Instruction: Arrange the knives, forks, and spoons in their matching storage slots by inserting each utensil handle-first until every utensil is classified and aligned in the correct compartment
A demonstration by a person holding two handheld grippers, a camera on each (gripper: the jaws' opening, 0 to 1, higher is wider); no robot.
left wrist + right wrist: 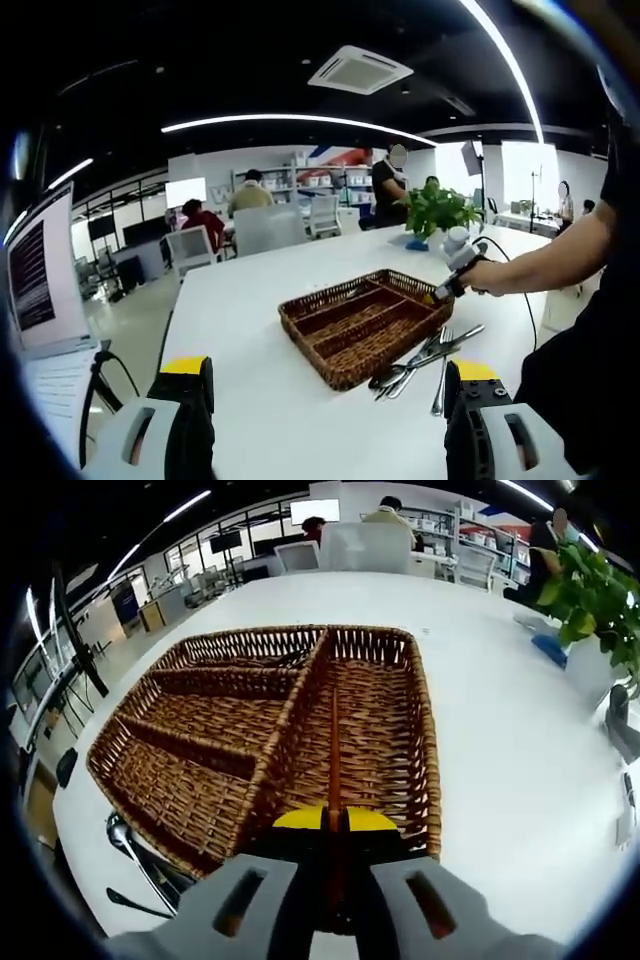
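Gripped a thin brown utensil [334, 730], edge-on and of unclear kind, in the clenched right gripper [332, 825], pointed along the long compartment of the basket [200, 780]. Looked like the insertion step, calling next for lowering it flat into that slot, in line with the walls, then letting go. Kept the left gripper [328, 370] spread wide and empty, back from the basket, with the pile [425, 358] waiting on the table [250, 400] just beside it.

Utensil [334, 742] tip hidden between tool jaws.
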